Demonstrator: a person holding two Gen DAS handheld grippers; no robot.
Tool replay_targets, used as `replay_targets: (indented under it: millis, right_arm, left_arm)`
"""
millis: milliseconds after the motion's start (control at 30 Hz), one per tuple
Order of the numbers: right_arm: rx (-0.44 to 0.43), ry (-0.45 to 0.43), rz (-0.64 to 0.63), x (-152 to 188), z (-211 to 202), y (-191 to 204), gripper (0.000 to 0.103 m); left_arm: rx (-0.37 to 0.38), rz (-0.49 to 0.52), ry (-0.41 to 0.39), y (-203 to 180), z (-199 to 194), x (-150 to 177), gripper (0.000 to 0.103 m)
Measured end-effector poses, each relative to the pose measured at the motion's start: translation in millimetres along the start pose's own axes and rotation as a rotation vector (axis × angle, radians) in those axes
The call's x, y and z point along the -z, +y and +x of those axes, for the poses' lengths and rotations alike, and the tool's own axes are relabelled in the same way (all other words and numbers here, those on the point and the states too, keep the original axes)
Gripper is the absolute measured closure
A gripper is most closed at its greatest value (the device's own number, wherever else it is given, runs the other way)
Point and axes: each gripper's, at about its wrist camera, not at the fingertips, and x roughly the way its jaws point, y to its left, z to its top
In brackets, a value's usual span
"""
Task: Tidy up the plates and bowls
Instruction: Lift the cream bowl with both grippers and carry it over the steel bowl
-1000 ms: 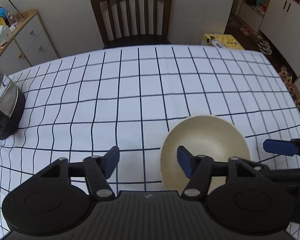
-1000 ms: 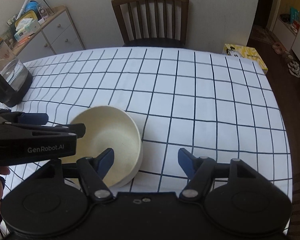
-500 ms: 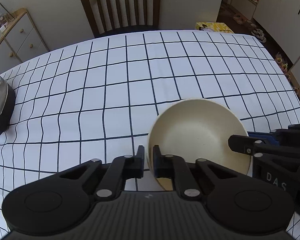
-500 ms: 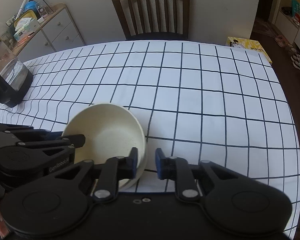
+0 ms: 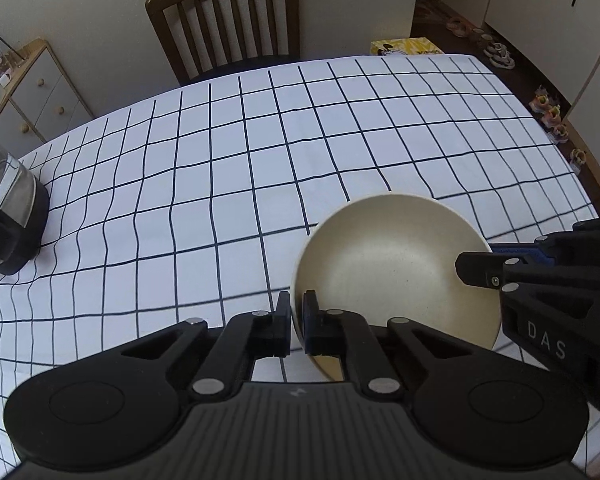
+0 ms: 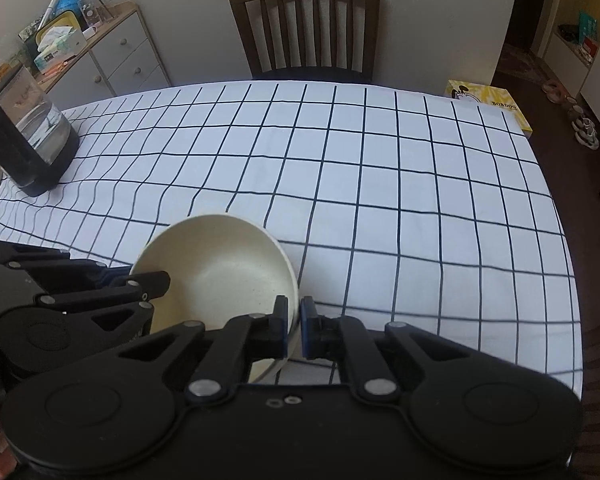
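Both claws are on the cream bowl (image 5: 392, 264) now, 1 on each side of it. The left claw (image 5: 297, 312) is clenched on the bowl's left rim, 1 pad inside the wall and 1 outside, pinching the thin edge. Over on the other side, the right claw (image 6: 294, 320) grips the right rim the same way, its blue-padded fingers (image 6: 306, 322) pressed tight against the wall. The bowl sits tilted between them at the near part of the table (image 6: 380, 184), over the white cloth with its dark grid lines; whether its base touches the cloth, I cannot tell. Far off on the left edge of the table stands a black-based kettle (image 6: 32, 148) with a clear body, well apart from the bowl. A brown wooden chair (image 5: 228, 24) is tucked in at the far side.
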Motion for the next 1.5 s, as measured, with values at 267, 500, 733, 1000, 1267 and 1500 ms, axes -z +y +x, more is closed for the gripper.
replay_targets:
  millis: [267,500,733,1000,1267,1500]
  right_arm:
    - [0.000,-0.018,0.006,16,-46,20,0.096]
    - [0.008,-0.043,-0.004,37,-87,48,0.096]
    - [-0.002,-0.057,-0.015,63,-125,85,0.096]
    - [-0.020,-0.081,-0.028,94,-161,132,0.095]
    - [-0.028,-0.078,-0.050,127,-177,181,0.094]
    - [-0.042,-0.055,-0.076,149,-176,223,0.094]
  left_arm:
    - [0.020,0.041,-0.033,8,-58,28,0.098]
    - [0.038,0.057,-0.059,22,-106,57,0.098]
    - [0.051,0.067,-0.068,45,-150,95,0.098]
    - [0.060,0.080,-0.085,75,-192,140,0.097]
    - [0.061,0.096,-0.087,108,-217,185,0.097]
    - [0.055,0.093,-0.073,138,-225,219,0.097]
